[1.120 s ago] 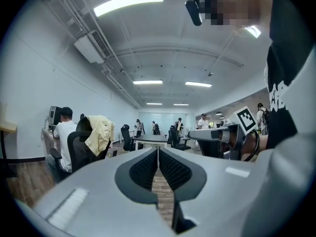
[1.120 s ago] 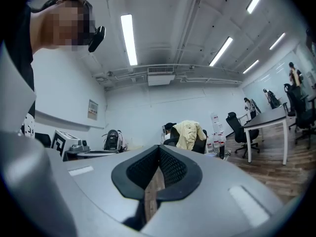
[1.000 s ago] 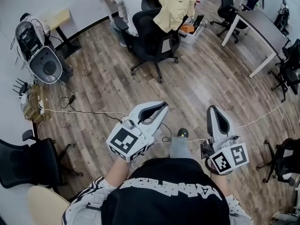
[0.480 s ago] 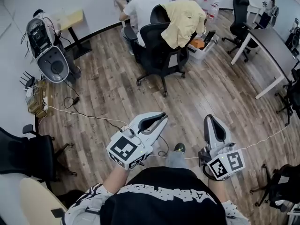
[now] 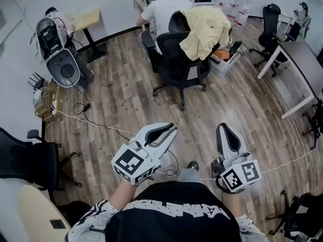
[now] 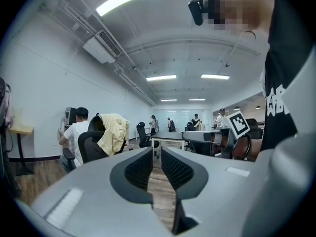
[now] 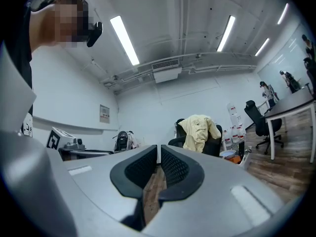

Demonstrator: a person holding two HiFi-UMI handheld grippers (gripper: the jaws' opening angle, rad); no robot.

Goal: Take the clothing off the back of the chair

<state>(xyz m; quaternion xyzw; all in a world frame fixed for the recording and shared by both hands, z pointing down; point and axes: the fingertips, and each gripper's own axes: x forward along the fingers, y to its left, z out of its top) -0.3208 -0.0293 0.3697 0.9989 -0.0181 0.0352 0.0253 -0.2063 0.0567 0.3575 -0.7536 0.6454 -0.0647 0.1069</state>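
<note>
Clothing: a pale yellow garment (image 5: 204,29) is draped over the back of a black office chair (image 5: 174,59) across the wooden floor, well apart from both tongs; one part hangs down the back, another spills over the side
Handling: judged to be light, soft and limp – it will sag and fold once lifted, and a trailing sleeve could be caught on the headrest or an armrest
Where to take hold: the bunched fabric along the top edge of the chair back is judged the best place, so that the garment can be lifted up and off and not dragged sideways
Left tongs (image 5: 171,127): held level and aimed toward the chair; the jaws have just been opening and a narrow gap is seen between the ribbed pads, with nothing in it
Right tongs (image 5: 222,127): likewise level, the jaws have just been opening to a thin slit, nothing between them
Container: a clear bin (image 5: 224,59) is set on the floor just beside the chair – something orange is seen inside, the rest cannot be made out
Seated person (image 5: 164,11): placed just behind the chair, at a tabletop by the wall
</note>
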